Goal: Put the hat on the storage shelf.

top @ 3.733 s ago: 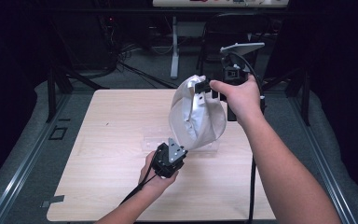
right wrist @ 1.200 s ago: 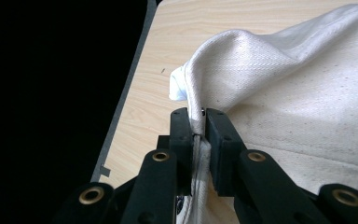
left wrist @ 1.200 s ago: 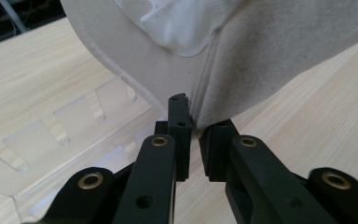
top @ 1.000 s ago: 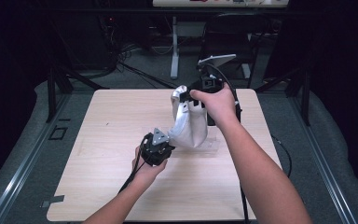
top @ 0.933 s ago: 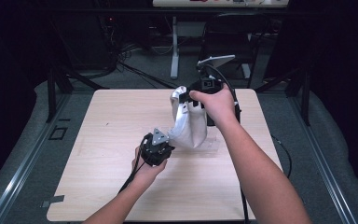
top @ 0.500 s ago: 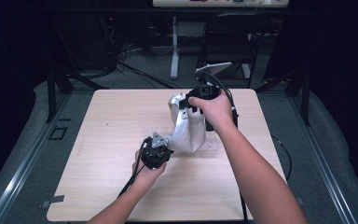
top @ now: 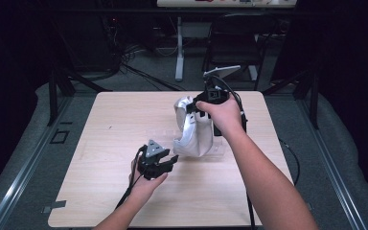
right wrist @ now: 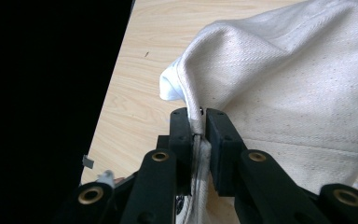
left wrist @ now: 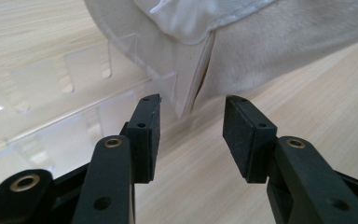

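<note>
Bare table [top: 110,120] left; white bag [top: 194,136] and clear rack [top: 218,149] block the middle.

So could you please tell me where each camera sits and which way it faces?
High view: above the person's side, looking forward and down at the table; both forearms enter below.
Left gripper view: on the left gripper, jaws apart, facing the bag and clear rack.
Right gripper view: on the right gripper, jaws clamping the bag's seam.
All share the bag.
</note>
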